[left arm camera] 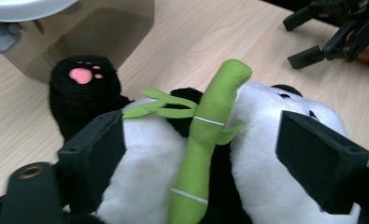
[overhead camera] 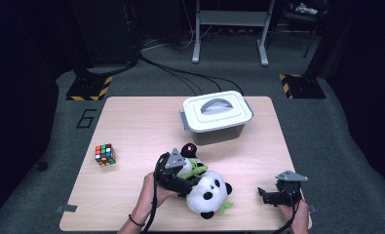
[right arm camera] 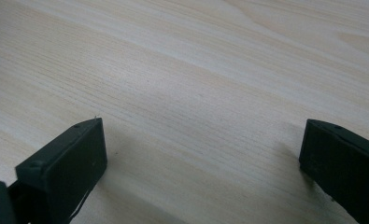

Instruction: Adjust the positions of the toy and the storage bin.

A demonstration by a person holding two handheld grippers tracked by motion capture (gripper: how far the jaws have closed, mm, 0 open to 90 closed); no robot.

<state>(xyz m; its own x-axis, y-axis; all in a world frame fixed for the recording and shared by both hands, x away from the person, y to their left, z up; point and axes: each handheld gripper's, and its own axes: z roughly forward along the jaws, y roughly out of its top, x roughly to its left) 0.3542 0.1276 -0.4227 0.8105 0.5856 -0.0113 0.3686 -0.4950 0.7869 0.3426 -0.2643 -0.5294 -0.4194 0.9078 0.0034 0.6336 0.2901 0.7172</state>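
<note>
A black-and-white panda plush (overhead camera: 207, 191) lies on its back near the front middle of the wooden table (overhead camera: 131, 122). It has a green felt bamboo stalk (left arm camera: 210, 121) across its chest and a black paw with a pink pad (left arm camera: 81, 88) raised toward the box. My left gripper (overhead camera: 187, 181) hangs over the plush. Its jaws (left arm camera: 201, 149) stand wide, one on each side of the white body, and I see no squeeze on the fabric. My right gripper (overhead camera: 264, 195) rests open at the front right, with bare wood between its jaws (right arm camera: 201, 154).
A grey storage box with a white handled lid (overhead camera: 217, 117) stands at the back middle, just beyond the plush's raised paw. A Rubik's cube (overhead camera: 105, 155) sits at the left. The right gripper (left arm camera: 331, 37) shows far off in the left gripper view.
</note>
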